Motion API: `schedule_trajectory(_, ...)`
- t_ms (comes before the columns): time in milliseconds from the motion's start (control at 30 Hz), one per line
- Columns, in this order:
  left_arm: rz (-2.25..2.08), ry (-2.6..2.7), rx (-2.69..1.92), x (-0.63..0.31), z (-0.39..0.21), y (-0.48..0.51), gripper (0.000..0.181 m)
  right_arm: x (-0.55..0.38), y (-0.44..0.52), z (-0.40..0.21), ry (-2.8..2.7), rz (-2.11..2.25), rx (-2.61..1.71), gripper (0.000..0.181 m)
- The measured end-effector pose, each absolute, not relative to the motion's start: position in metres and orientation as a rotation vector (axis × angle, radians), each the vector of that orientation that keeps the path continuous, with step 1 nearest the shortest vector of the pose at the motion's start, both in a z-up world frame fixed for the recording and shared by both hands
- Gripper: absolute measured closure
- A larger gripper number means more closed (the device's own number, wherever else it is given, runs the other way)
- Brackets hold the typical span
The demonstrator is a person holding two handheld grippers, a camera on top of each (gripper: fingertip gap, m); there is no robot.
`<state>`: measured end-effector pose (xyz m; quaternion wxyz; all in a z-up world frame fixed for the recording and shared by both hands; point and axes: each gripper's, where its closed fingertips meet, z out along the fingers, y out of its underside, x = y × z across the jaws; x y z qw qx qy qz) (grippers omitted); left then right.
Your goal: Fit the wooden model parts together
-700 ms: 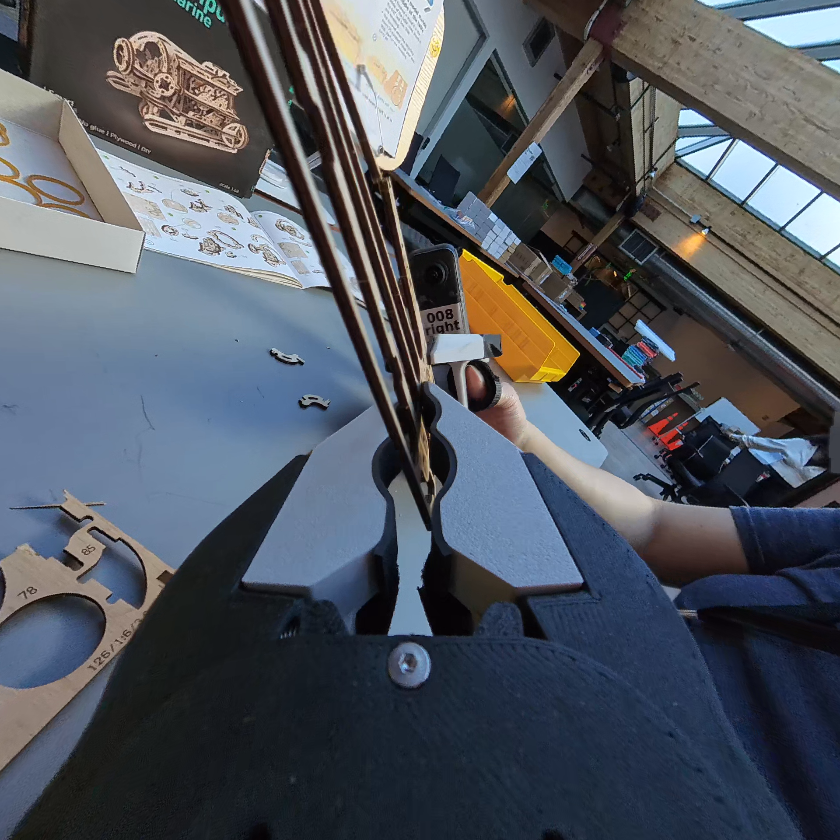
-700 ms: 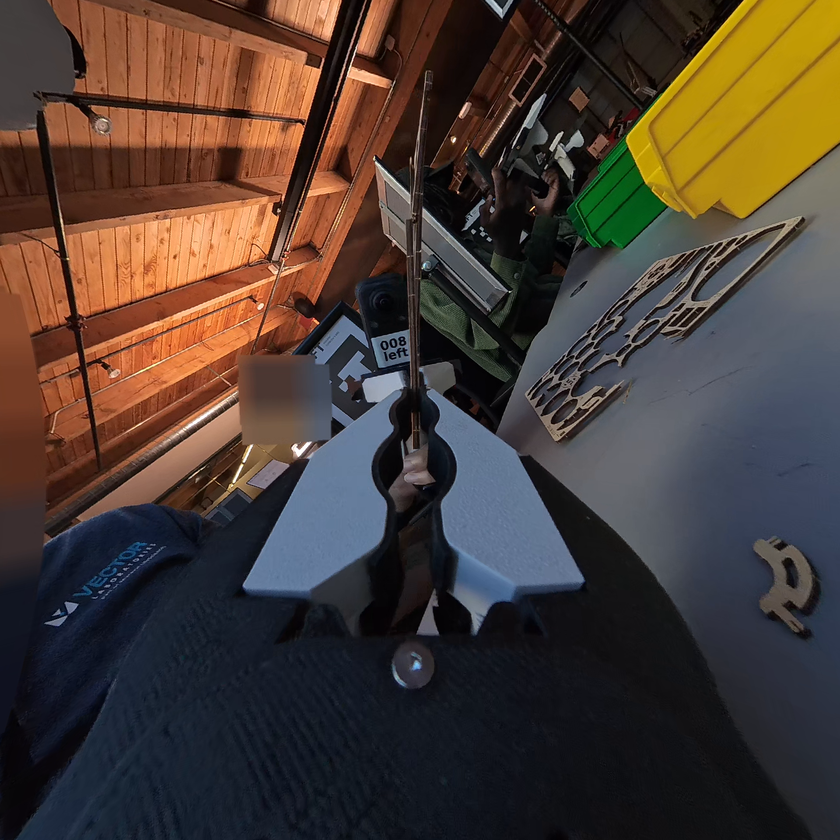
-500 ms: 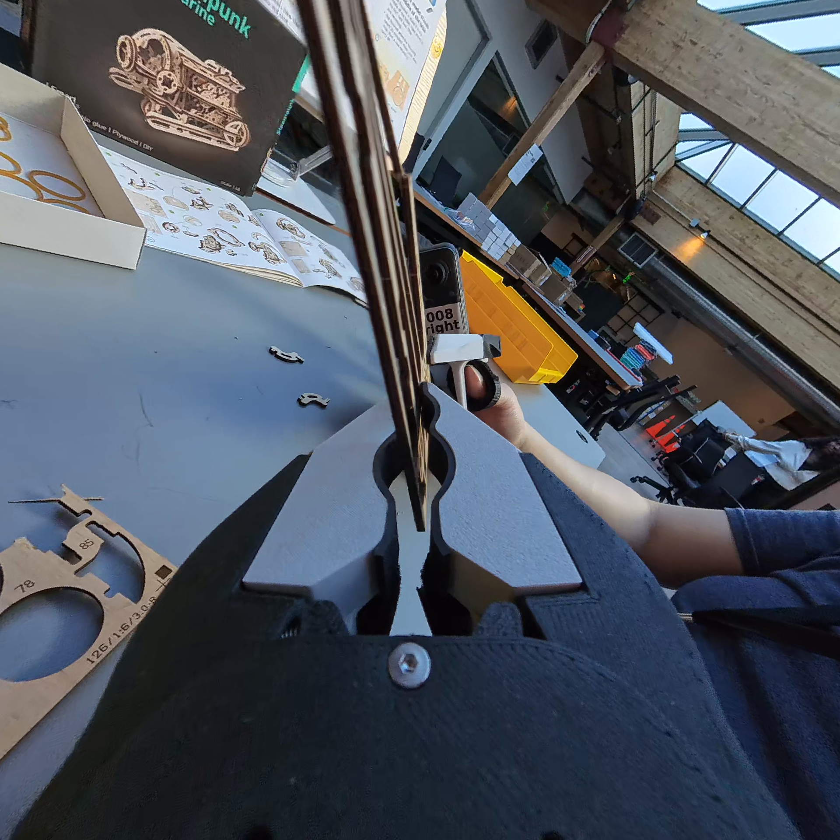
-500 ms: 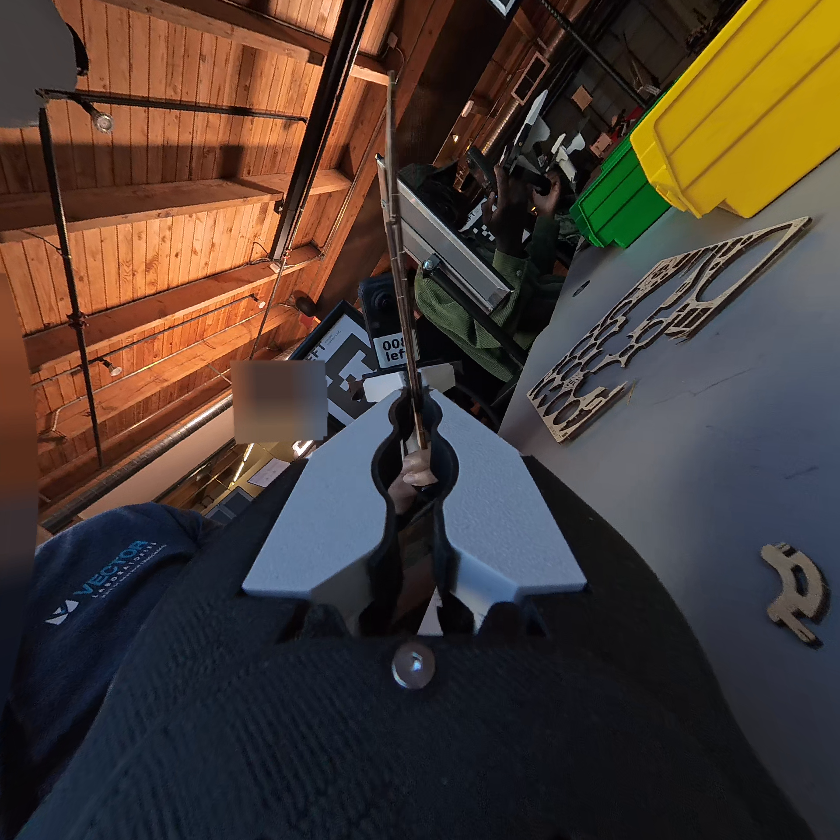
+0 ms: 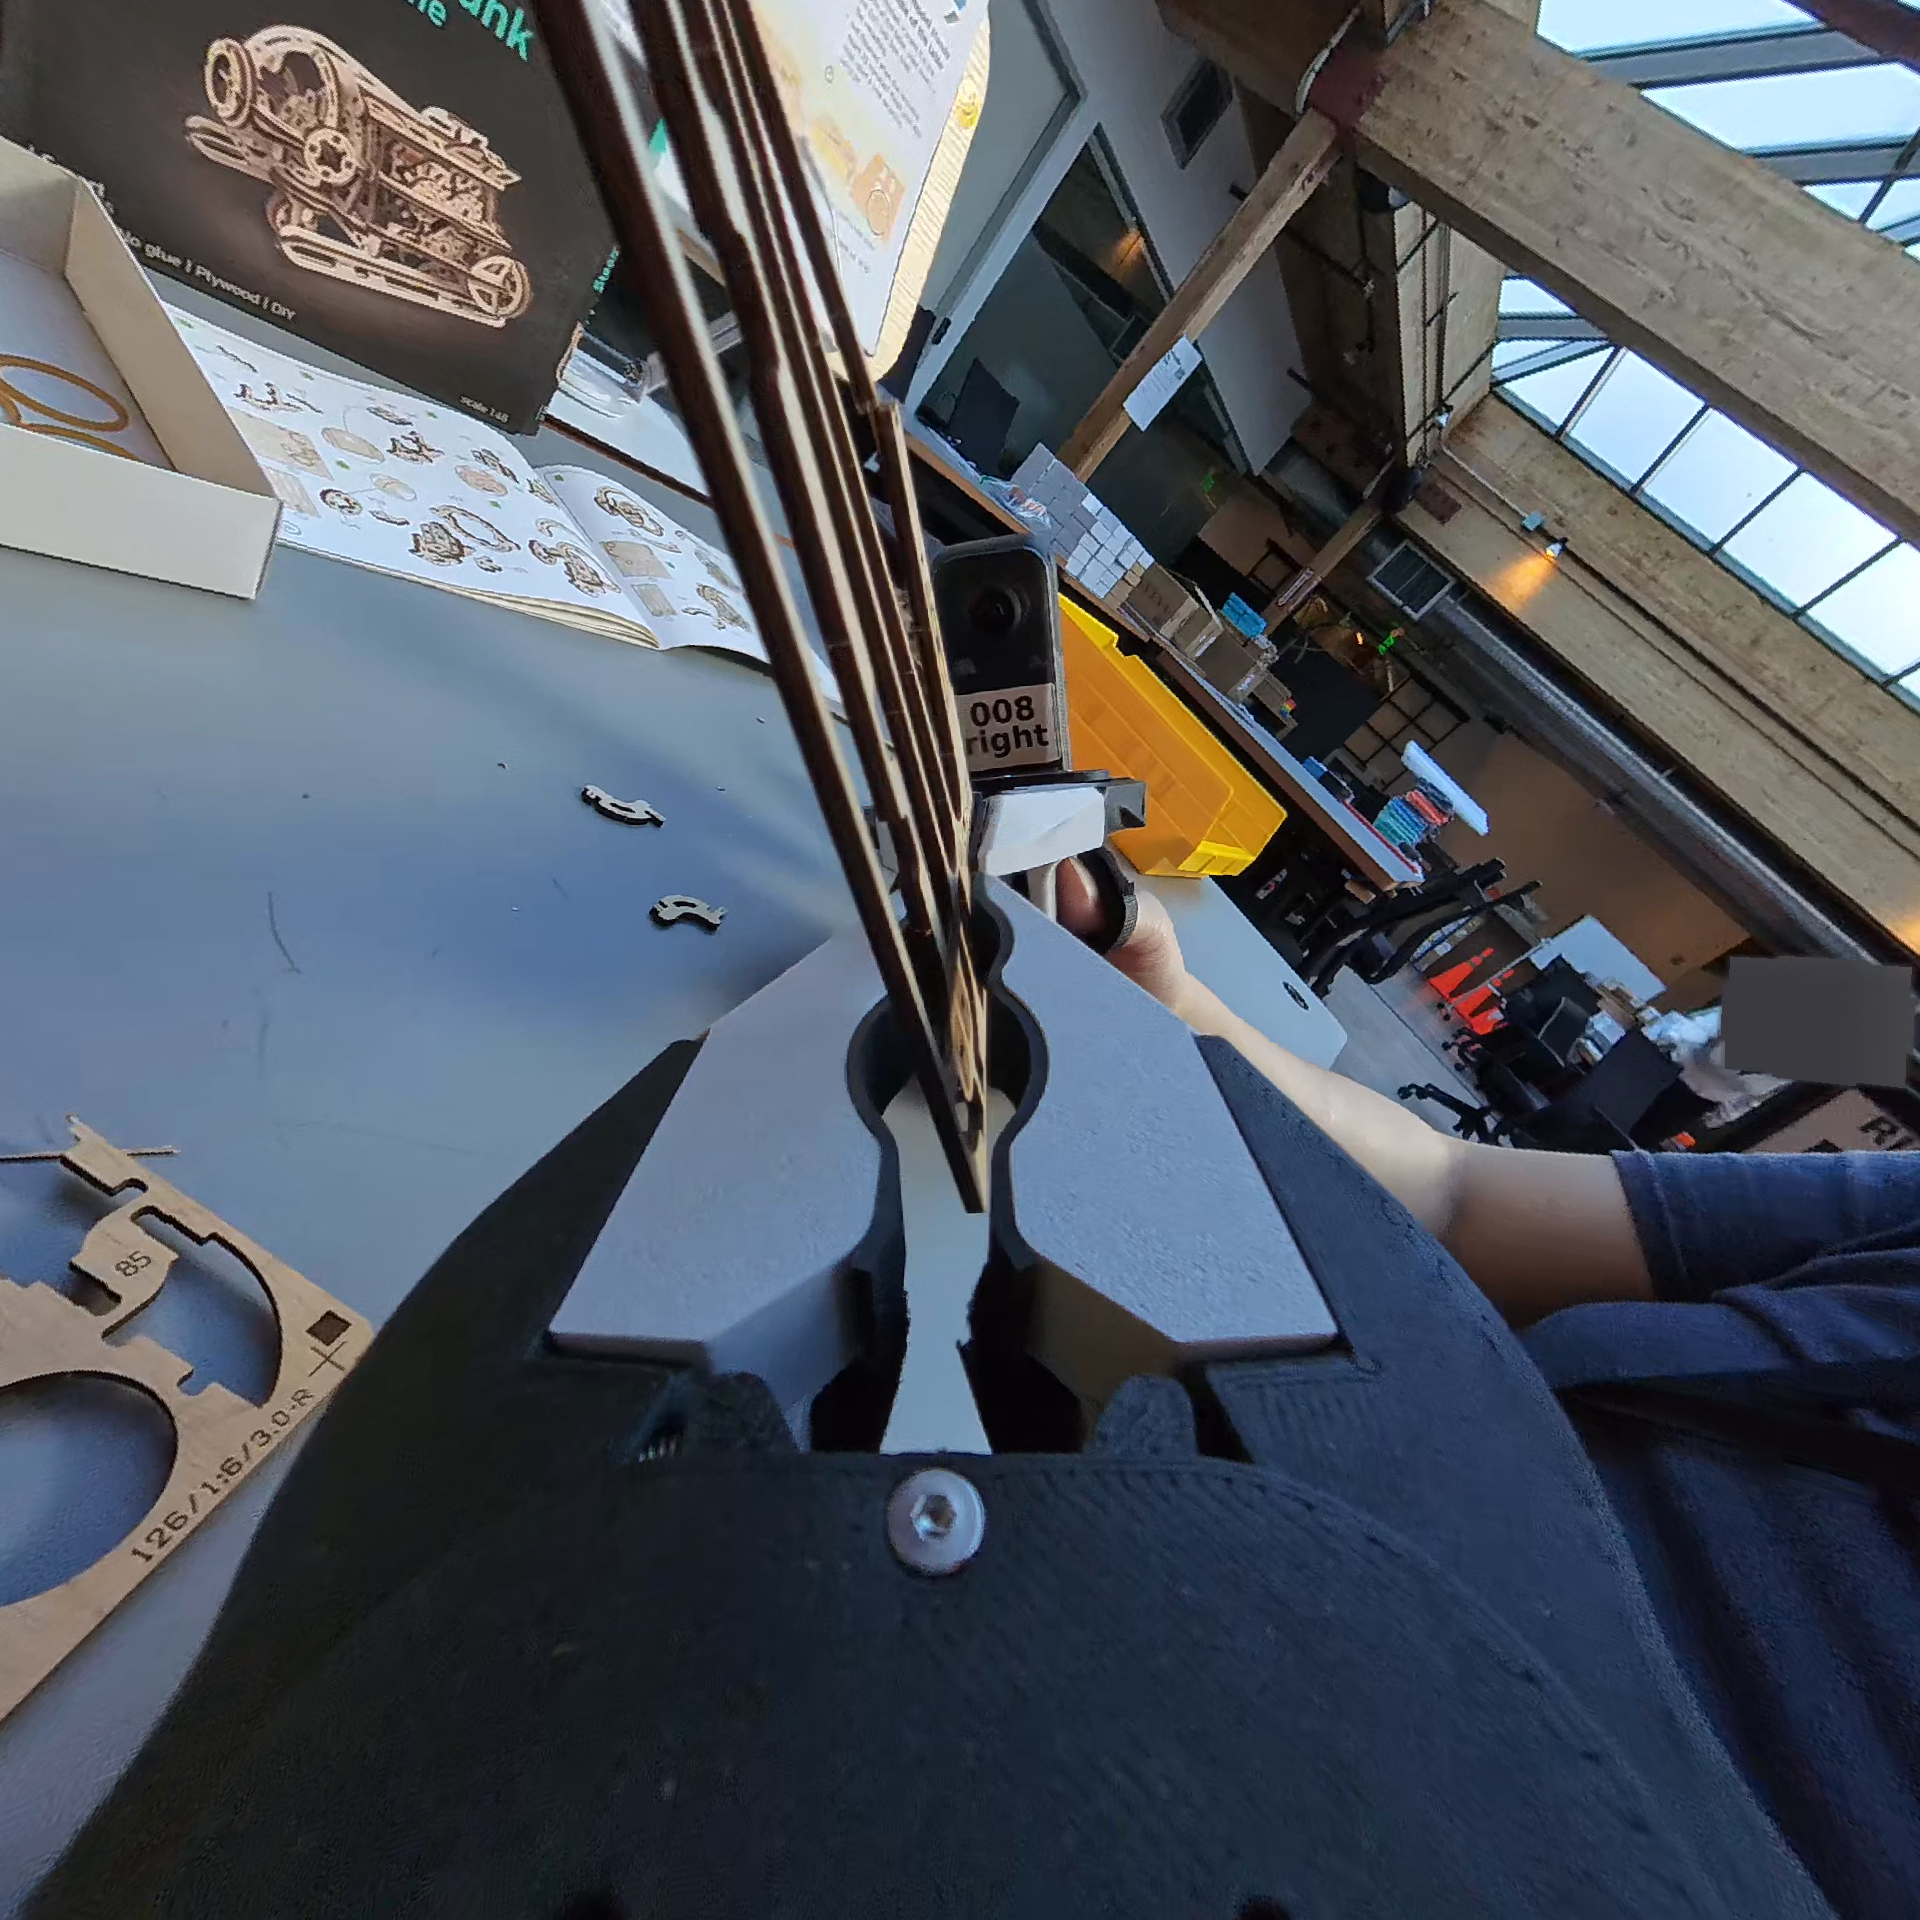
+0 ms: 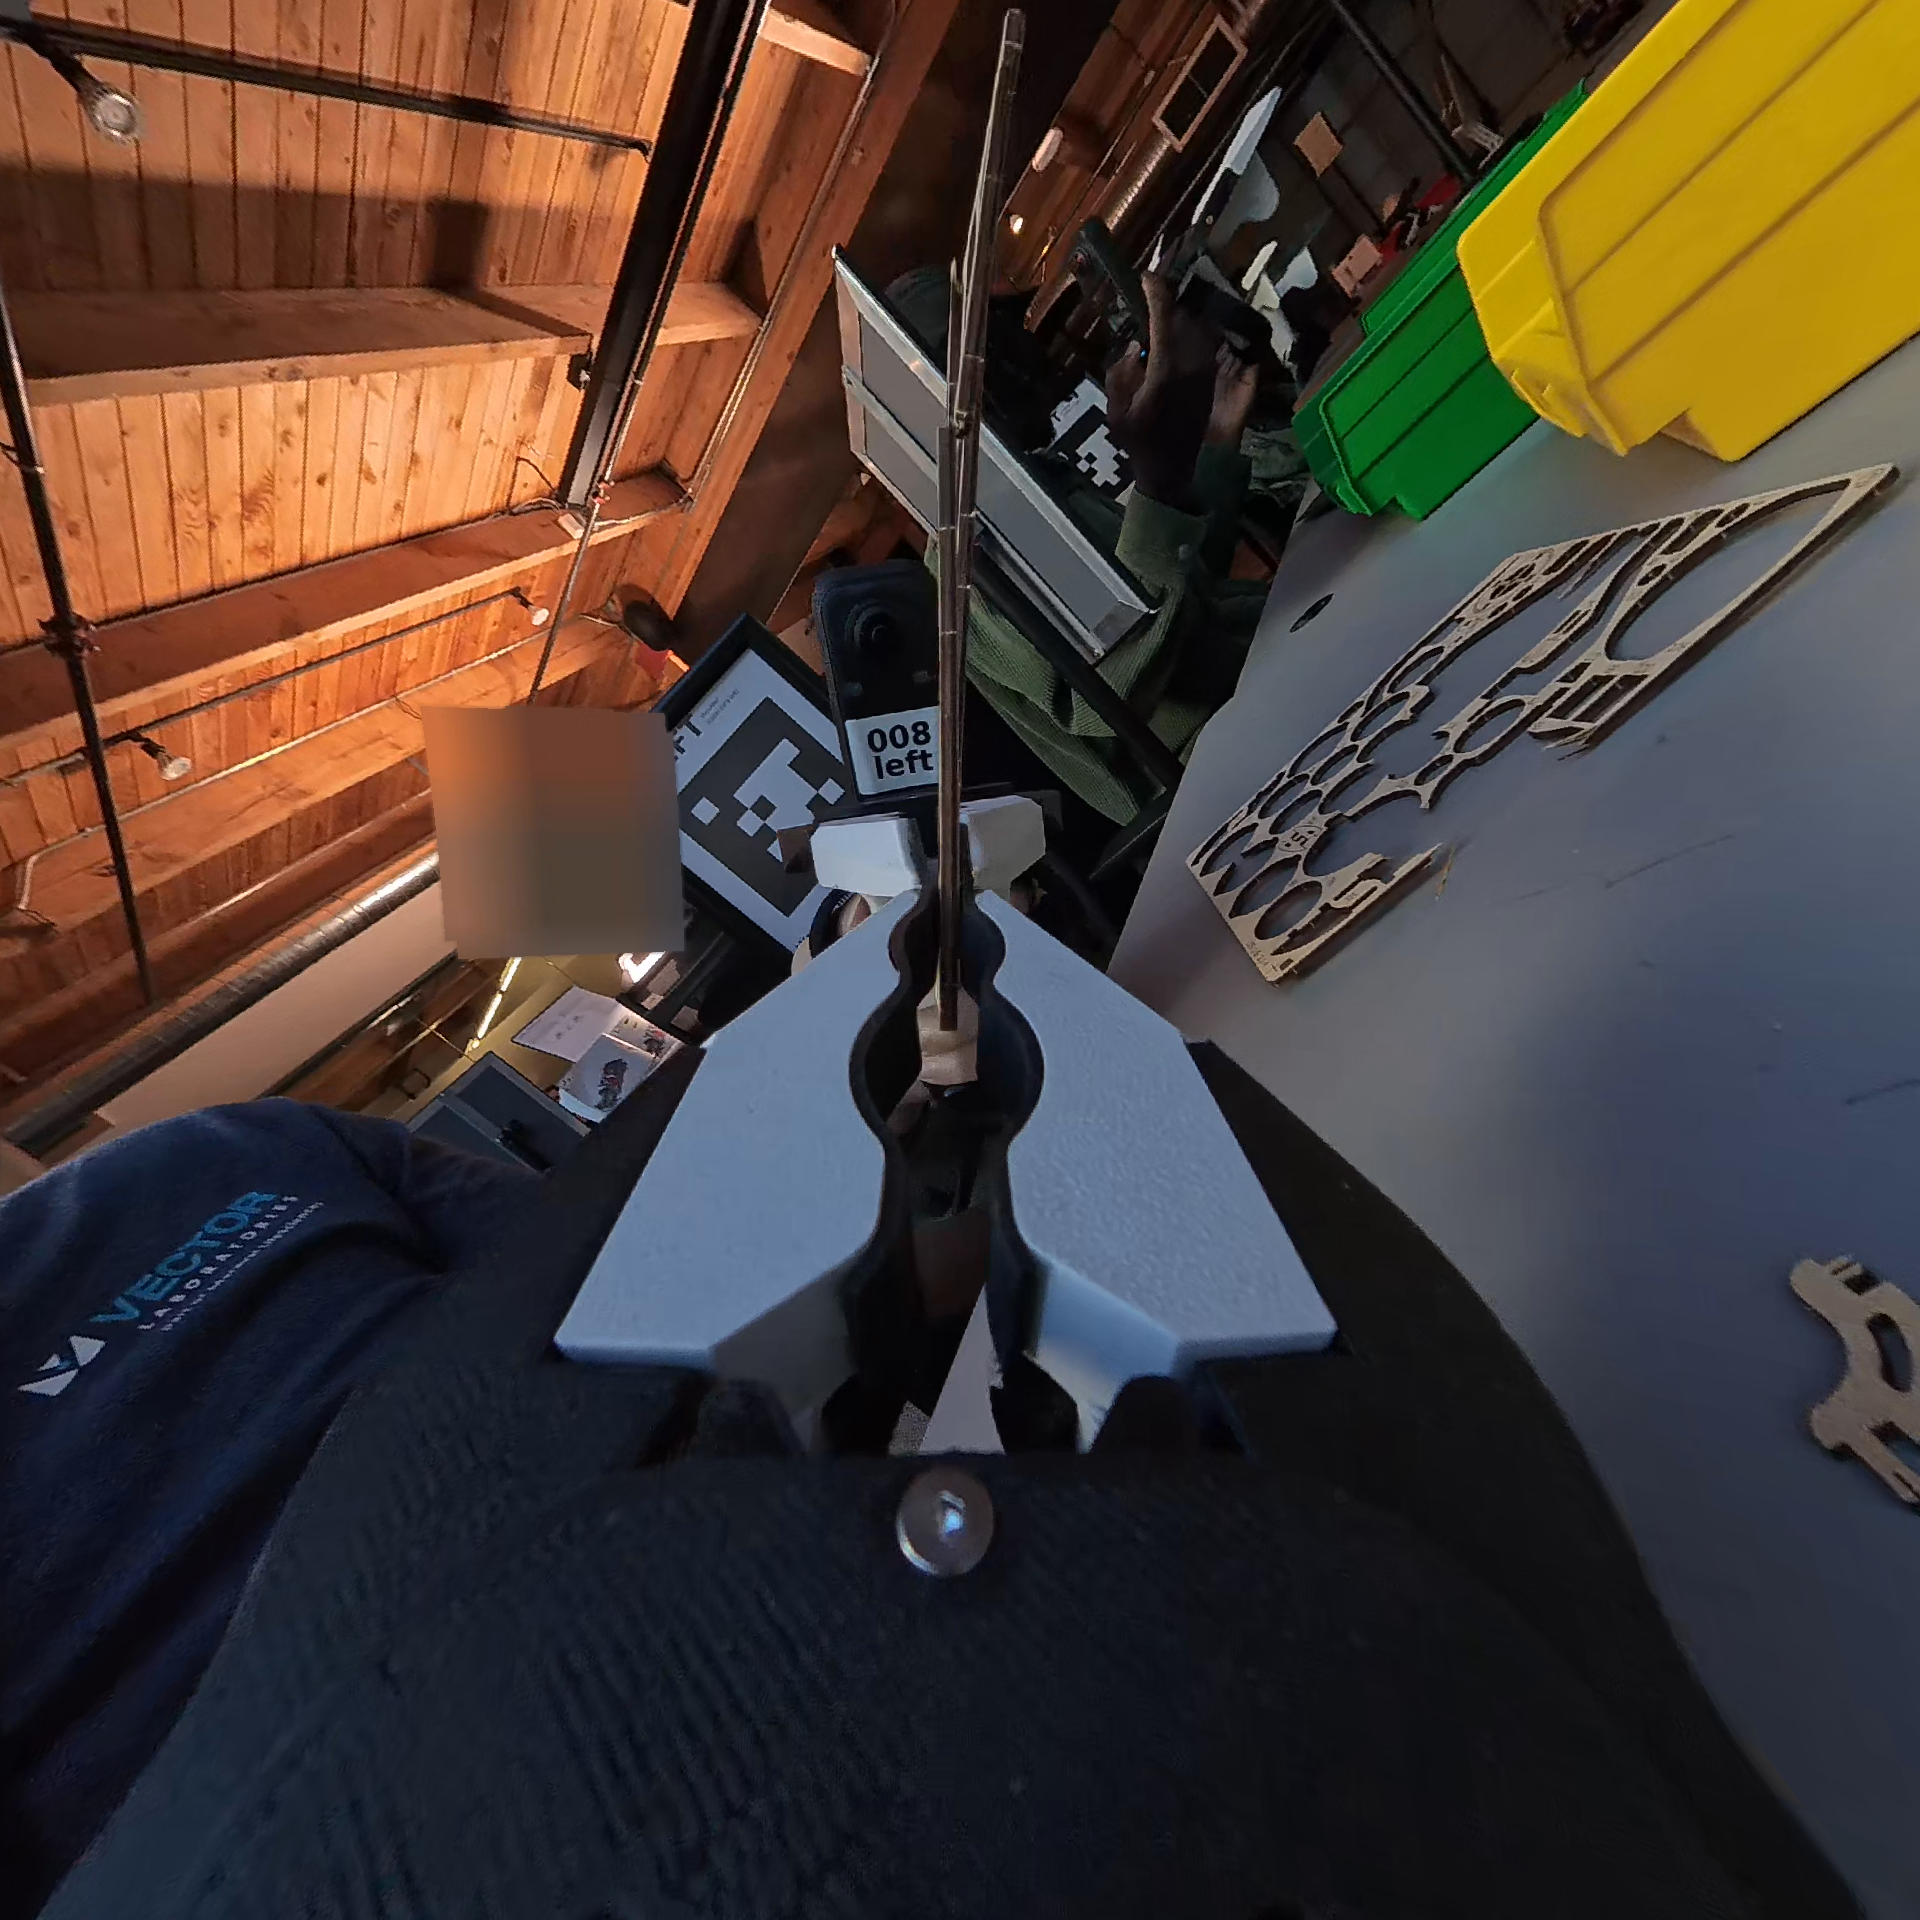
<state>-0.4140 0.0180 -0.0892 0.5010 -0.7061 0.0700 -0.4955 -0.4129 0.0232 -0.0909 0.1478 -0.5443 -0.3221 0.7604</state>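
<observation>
Both grippers pinched one thin wooden sheet (image 5: 831,582) edge-on above the grey table (image 5: 312,831) — left gripper (image 5: 951,977) low, right gripper (image 6: 951,935) opposite (facing it), jaws nearly closed.

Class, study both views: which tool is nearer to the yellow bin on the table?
Right. The right tool is directly in front of the yellow bin; the left tool faces it from farther back, across the wooden sheet both clamp.
</observation>
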Motion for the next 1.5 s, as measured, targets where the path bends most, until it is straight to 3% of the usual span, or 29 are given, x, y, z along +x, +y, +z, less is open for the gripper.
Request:
schedule_trajectory(133,-1.257,0.122,-1.662,-0.419,-0.083,0.018,0.17,-0.413,0.023,-0.092,-0.936,2.186,-1.571,0.18)
schedule_trajectory(367,-1.241,0.156,-1.714,-0.412,-0.092,0.018,0.18,-0.412,0.023,-0.092,-0.927,2.201,-1.574,0.18)
schedule_trajectory(1500,-1.273,0.244,-1.773,-0.39,-0.073,0.023,0.181,-0.392,0.028,-0.074,-0.844,2.248,-1.442,0.18)
